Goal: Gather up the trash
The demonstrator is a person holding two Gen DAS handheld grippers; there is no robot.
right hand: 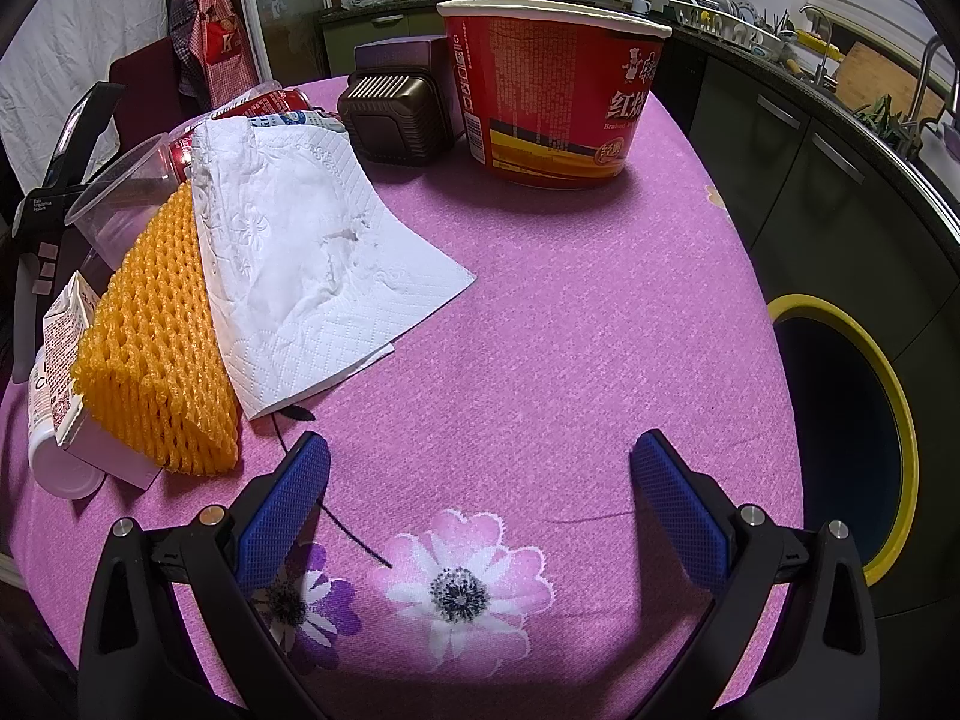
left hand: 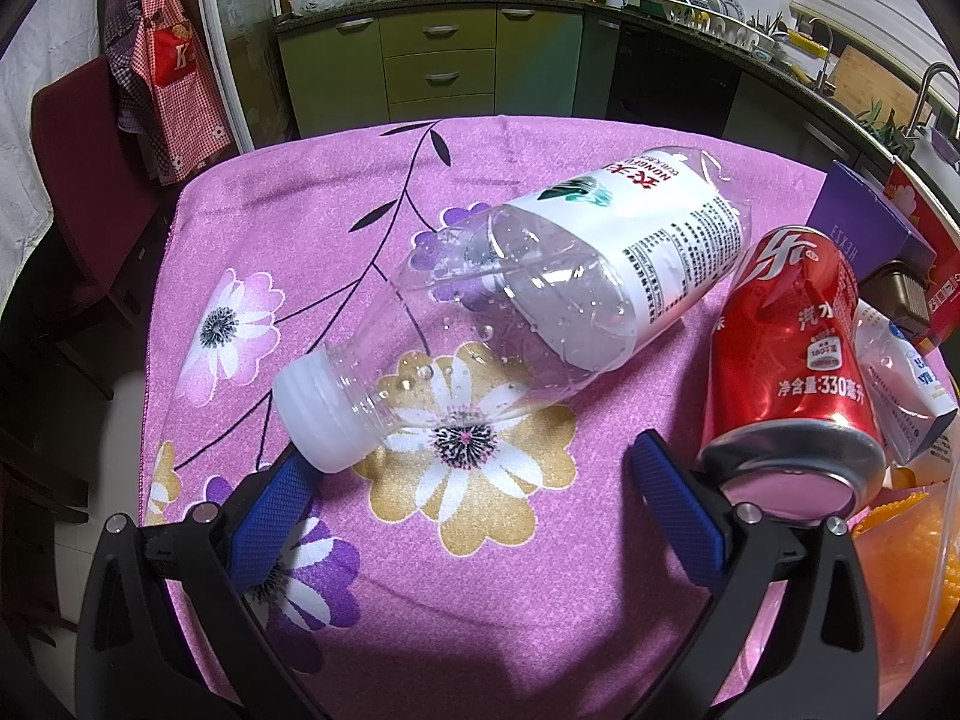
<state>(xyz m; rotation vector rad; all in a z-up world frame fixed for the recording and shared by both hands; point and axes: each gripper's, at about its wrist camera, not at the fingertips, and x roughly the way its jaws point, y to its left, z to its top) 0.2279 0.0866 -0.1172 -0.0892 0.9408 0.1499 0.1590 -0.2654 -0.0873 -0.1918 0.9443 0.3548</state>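
The left gripper (left hand: 474,468) hangs over the bench (left hand: 540,600) with its jaws spread and empty. The clear bottle (left hand: 516,300) lies on its side just ahead, long axis running from the white cap (left hand: 318,420) at lower left of the frame up to the base at upper right. The cap sits beside the left blue pad, seemingly touching it, though overlap makes that hard to judge. A red can (left hand: 792,348) crowds the right pad, so room to close is tight there. The right gripper (right hand: 480,468), jaws also spread and empty, faces bare cloth; the napkin (right hand: 312,252) and orange foam net (right hand: 162,348) lie upper left, the yellow-rimmed bin (right hand: 888,420) beyond the bench's right edge.
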